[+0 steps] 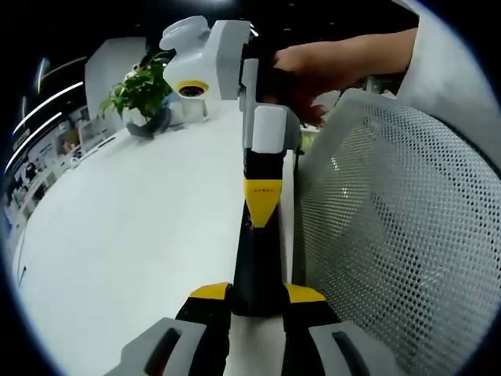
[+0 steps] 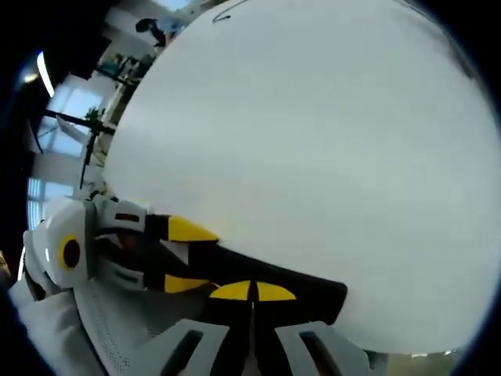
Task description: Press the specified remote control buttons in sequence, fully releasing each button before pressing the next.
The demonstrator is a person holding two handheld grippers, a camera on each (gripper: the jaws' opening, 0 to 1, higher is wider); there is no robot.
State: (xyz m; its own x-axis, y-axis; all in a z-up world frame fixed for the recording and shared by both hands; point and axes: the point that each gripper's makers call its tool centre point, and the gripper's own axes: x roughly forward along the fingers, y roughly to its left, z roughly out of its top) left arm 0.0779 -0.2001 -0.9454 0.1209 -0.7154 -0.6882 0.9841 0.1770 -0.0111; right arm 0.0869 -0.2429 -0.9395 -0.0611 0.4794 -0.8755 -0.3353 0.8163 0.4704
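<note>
My left tool (image 1: 258, 294) was clamped on the near end of the black remote (image 1: 258, 266), held above the white counter (image 1: 141, 235). My right tool (image 2: 252, 291), jaws together, rested its yellow tips on the remote's face. Judged procedure: press straight down, keep the left grip steady, then lift fully clear before the next button. A mesh chair back (image 1: 391, 235) stood just beside.

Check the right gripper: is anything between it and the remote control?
Nothing visible stands between them. The right gripper, its tips shut, appears to lie against the black remote control, which the left gripper clamps over the white table. The mesh chair back stands beside them, not between.
</note>
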